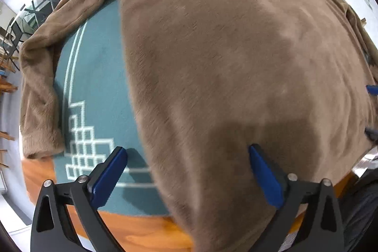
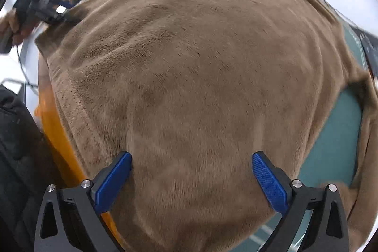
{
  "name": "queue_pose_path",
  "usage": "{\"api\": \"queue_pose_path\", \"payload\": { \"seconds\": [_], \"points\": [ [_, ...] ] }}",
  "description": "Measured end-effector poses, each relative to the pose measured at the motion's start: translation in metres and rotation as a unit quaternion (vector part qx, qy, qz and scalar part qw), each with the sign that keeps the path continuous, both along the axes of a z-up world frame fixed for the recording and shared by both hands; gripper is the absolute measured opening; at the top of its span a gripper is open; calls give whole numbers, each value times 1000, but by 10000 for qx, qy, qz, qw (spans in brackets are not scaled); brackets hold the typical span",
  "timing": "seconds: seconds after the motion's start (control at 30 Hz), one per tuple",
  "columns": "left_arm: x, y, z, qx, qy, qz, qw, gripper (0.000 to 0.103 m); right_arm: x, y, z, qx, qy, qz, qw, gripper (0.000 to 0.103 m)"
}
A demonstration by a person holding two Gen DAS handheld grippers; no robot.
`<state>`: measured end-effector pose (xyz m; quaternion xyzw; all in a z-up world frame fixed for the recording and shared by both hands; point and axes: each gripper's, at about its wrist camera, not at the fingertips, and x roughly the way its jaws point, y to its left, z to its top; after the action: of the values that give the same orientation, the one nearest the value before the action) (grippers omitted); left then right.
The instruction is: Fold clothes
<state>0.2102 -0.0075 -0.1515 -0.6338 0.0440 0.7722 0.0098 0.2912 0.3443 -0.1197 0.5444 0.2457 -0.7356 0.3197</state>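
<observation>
Brown fleece sweater (image 1: 224, 63) lies flat (teal cloth (image 1: 99, 77) beneath), both grippers spread wide, empty.

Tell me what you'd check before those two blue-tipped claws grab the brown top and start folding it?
1. Left gripper open with nothing between its jaws: ok.
2. Right gripper open with nothing between its jaws: ok.
3. Brown sweater spread flat on the teal cloth: ok, only soft ripples.
4. Left sleeve laid out and free to fold in: ok.
5. Right sleeve laid out: cannot tell, mostly at the picture's edge.
6. Hem fully on the orange table: not ok, it hangs over the near edge.
</observation>
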Motion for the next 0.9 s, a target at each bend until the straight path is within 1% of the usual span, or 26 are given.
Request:
{"api": "queue_pose_path", "payload": {
  "seconds": [0.13,0.2,0.3,0.37,0.4,0.43,0.47,0.53,0.57,0.6,0.63,0.67,0.7,0.73,0.8,0.83,0.9],
  "points": [
    [12,-8,3,-294,-79,-172,9994,103,15,8,0,110,44,-213,9997,103],
    [16,-13,3,-271,-161,-147,9994,103,19,11,0,72,56,-389,9992,103],
    [9,-17,3,-181,-355,-139,9991,103,21,10,1,94,35,-478,9988,103],
    [-2,-17,6,-184,-442,-184,9987,103,15,4,2,222,-157,-408,9988,103],
    [-11,-17,12,-198,-385,-212,9988,103,8,2,4,299,-380,-344,9982,103],
    [-23,-17,21,-137,-273,-214,9993,103,0,1,7,273,-534,-361,9975,103],
    [-37,-17,31,-44,-143,-203,9997,103,-14,3,16,151,-590,-468,9970,103],
    [-71,-22,53,286,163,-74,9994,103,-44,7,34,-98,-651,-721,9952,103],
    [-94,-26,65,506,326,26,9982,103,-68,11,47,-241,-510,-989,9935,103],
    [-121,-30,76,745,493,139,9959,103,-93,15,60,-400,-368,-1281,9903,103],
    [-141,-34,83,912,614,209,9937,103,-121,20,73,-600,-234,-1634,9845,103],
    [-162,-37,89,1014,713,279,9919,103,-145,23,82,-772,-131,-1933,9780,103],
    [-187,-32,95,1050,804,347,9906,103,-168,26,91,-943,-27,-2229,9703,103],
    [-211,-23,102,1062,891,410,9895,103,-191,29,99,-1128,59,-2526,9610,103],
    [-260,-15,102,939,1012,443,9894,103,-237,31,109,-1551,122,-3098,9380,103],
    [-284,-12,101,864,1066,451,9895,103,-256,38,112,-1644,154,-3286,9299,103],
    [-316,-14,89,811,1042,547,9897,103,-300,19,108,-1794,176,-3620,9146,103]
  ]
}}
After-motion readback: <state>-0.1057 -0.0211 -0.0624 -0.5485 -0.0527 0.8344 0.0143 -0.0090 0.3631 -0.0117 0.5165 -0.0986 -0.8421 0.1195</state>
